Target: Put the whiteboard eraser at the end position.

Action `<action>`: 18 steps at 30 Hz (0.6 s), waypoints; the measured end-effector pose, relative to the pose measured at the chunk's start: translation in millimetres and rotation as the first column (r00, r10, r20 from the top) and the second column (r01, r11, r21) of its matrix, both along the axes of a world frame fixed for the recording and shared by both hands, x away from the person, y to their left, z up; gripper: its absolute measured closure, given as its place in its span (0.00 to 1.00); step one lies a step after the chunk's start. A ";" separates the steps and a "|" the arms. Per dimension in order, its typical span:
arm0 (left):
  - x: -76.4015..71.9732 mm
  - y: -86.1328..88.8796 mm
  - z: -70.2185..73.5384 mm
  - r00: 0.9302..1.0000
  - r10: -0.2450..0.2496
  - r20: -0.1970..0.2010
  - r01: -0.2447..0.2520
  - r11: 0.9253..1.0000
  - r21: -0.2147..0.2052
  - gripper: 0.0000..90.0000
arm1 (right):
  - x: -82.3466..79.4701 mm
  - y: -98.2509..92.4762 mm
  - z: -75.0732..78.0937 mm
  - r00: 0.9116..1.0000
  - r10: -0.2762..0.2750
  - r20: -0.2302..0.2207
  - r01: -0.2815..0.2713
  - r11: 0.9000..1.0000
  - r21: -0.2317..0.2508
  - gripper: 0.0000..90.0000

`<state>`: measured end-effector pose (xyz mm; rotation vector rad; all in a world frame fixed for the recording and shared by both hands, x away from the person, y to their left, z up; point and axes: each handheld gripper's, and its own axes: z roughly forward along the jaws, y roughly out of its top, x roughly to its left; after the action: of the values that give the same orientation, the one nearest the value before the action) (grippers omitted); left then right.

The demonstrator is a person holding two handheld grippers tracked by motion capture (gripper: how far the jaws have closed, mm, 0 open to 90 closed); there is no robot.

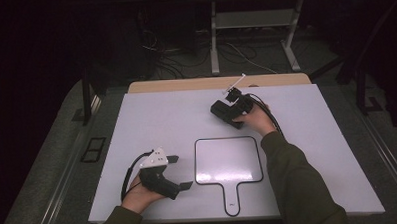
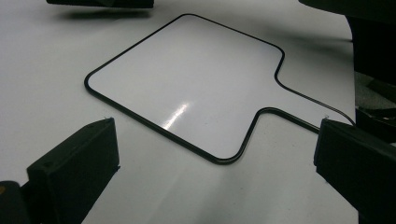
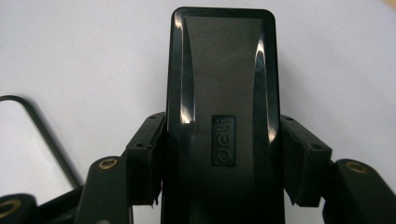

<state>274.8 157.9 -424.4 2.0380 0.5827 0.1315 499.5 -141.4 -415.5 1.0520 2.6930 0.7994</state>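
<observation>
whiteboard eraser (image 3: pixel 223 116), black and oblong with "deli" pressed into its top, sits clamped between the jaws of the right tongs (image 3: pixel 223 161), one jaw pressed against each long side. in the right tongs' own view it runs straight out ahead of them, its far end well beyond the jaw tips, over the white counter (image 3: pixel 93 51). in the high view the right tongs (image 1: pixel 225 112) are held by the right hand (image 1: pixel 257 119) over the far part of the counter (image 1: pixel 151 118), and the eraser (image 1: pixel 221 111) shows as a dark block at their front end; whether it rests on the surface or is lifted off it cannot be told.

a small whiteboard (image 1: pixel 228 160) with a thin black rim and a short handle lies flat on the counter between the two tongs, nearer the left ones. the left tongs (image 1: pixel 181 171), in the left hand (image 1: pixel 139 194), have their jaws spread wide and grip nothing. in the left tongs' view the whiteboard (image 2: pixel 196 88) lies just ahead of the open jaws, its handle running off toward the right-hand jaw, and a streak of glare shines on its face.
</observation>
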 end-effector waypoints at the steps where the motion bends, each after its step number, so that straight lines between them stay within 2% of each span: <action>1: 0.1 0.0 0.0 1.000 0.000 0.000 0.000 1.000 0.000 0.00 | 1.4 0.9 -2.1 1.000 -0.007 -0.001 0.007 1.000 -0.004 0.43; 11: 0.1 -0.4 -0.4 1.000 0.000 0.001 0.000 1.000 0.000 0.00 | 9.6 3.9 -15.4 1.000 -0.008 0.010 0.008 1.000 -0.015 0.42; 14: -0.1 -0.6 -0.2 1.000 0.000 0.002 0.000 1.000 0.000 0.00 | 10.4 4.3 -17.4 1.000 -0.012 0.021 0.012 1.000 -0.010 0.42; 18: -0.2 -0.8 -0.3 1.000 -0.001 0.003 0.001 1.000 0.002 0.00 | 11.0 1.4 -16.9 1.000 -0.010 0.009 0.010 1.000 0.017 0.40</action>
<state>274.5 157.1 -424.6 2.0398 0.5805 0.1344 510.6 -140.0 -432.4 1.0618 2.6766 0.8244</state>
